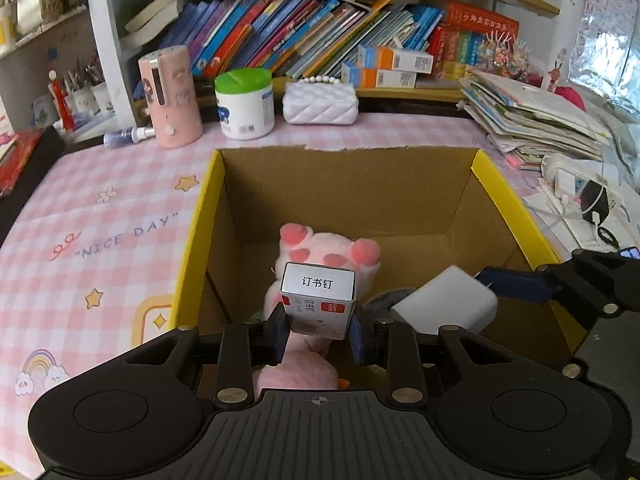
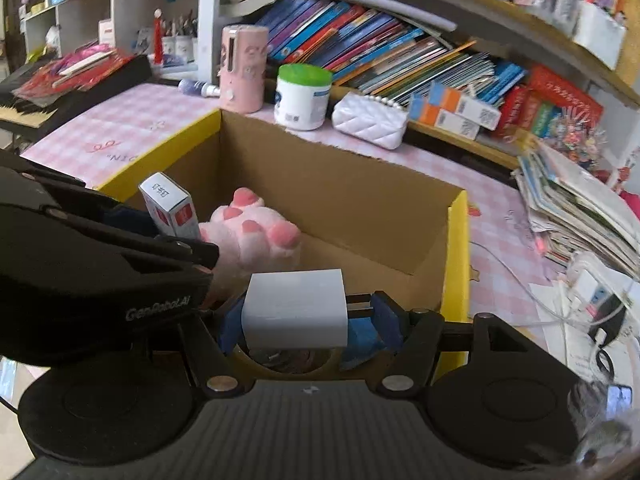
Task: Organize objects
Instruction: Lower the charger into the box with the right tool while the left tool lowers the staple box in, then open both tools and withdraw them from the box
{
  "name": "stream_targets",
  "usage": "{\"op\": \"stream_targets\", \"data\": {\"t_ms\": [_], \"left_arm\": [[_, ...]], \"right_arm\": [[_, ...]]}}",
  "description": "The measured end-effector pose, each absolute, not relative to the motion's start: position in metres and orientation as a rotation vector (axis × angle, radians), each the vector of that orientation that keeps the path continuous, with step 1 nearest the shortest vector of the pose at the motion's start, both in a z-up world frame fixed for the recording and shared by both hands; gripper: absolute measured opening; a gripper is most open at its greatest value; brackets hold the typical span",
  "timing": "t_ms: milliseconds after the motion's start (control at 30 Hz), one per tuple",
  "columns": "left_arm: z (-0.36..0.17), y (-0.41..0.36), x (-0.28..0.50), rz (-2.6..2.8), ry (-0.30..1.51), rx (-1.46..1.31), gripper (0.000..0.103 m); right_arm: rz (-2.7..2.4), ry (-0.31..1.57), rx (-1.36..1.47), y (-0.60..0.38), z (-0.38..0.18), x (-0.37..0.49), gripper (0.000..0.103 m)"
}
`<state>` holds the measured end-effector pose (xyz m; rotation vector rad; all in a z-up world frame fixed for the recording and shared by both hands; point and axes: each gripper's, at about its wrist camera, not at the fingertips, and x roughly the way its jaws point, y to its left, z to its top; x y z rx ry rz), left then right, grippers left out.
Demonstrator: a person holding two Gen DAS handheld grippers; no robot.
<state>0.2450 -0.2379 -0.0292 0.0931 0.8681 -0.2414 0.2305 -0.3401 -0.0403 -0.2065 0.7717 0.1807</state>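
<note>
— Blue pads of your left tongs (image 1: pixel 319 328) are clamped on the small staple box (image 1: pixel 318 300), low in the centre of the left wrist view, upright, printed end facing up. Your right tongs (image 2: pixel 308 326) grip the white charger block (image 2: pixel 295 309), one pad against its flat side, the other at its plug end.

— Where does that put me against the box?

— Both loads hang over the open cardboard box (image 1: pixel 400 196) with the yellow rim (image 1: pixel 196 236). The pink plush toy (image 1: pixel 320 252) already lies inside, directly behind the staples in that view, and something dark and round sits on the floor under the charger; I cannot tell what.

— So, drop them?

— Better to lower first, I'd judge. Bring each piece down past the rim, steer the staples toward the bare floor at the left of the toy so they don't roll off the plush, then open. Keep your two tongs apart: they sit close, the right one at the frame's right edge just beside the left.

— Anything outside?

— White jar (image 1: pixel 245 104), pink cylinder (image 1: pixel 171 96) and quilted white pouch (image 1: pixel 320 102) stand on the checked table (image 1: pixel 100 208) beyond the far wall.
</note>
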Motion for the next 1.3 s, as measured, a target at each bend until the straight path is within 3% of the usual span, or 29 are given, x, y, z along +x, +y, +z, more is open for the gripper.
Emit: {"op": "stream_targets", "data": {"t_ms": [267, 333, 400, 500, 633, 767, 967, 1067, 1300], "left_arm": [[-0.031, -0.241, 0.245, -0.217, 0.885, 0.058, 0.032], [-0.028, -0.241, 0.244, -0.218, 0.877, 0.042, 0.042], [-0.025, -0.24, 0.241, -0.206, 0.867, 0.027, 0.061], [-0.02, -0.238, 0.235, -0.203, 0.843, 0.014, 0.062], [-0.01, -0.232, 0.224, -0.197, 0.801, -0.014, 0.07], [0.008, -0.223, 0.205, -0.204, 0.732, -0.027, 0.072], [0.033, -0.2, 0.173, -0.177, 0.612, -0.022, 0.09], [0.04, -0.182, 0.156, -0.13, 0.57, -0.018, 0.098], [0.034, -0.135, 0.116, -0.063, 0.574, -0.021, 0.1]], "right_arm": [[0.224, 0.83, -0.166, -0.346, -0.046, 0.24, 0.064], [0.228, 0.831, -0.167, -0.346, -0.046, 0.241, 0.064], [0.226, 0.825, -0.166, -0.346, -0.046, 0.24, 0.065], [0.219, 0.803, -0.163, -0.346, -0.045, 0.238, 0.07], [0.209, 0.768, -0.153, -0.347, -0.038, 0.231, 0.071], [0.18, 0.717, -0.129, -0.346, -0.024, 0.216, 0.072], [0.109, 0.644, -0.065, -0.338, 0.001, 0.189, 0.073], [0.058, 0.613, -0.007, -0.327, 0.014, 0.176, 0.079], [0.011, 0.566, 0.017, -0.277, 0.023, 0.126, 0.088]]}}
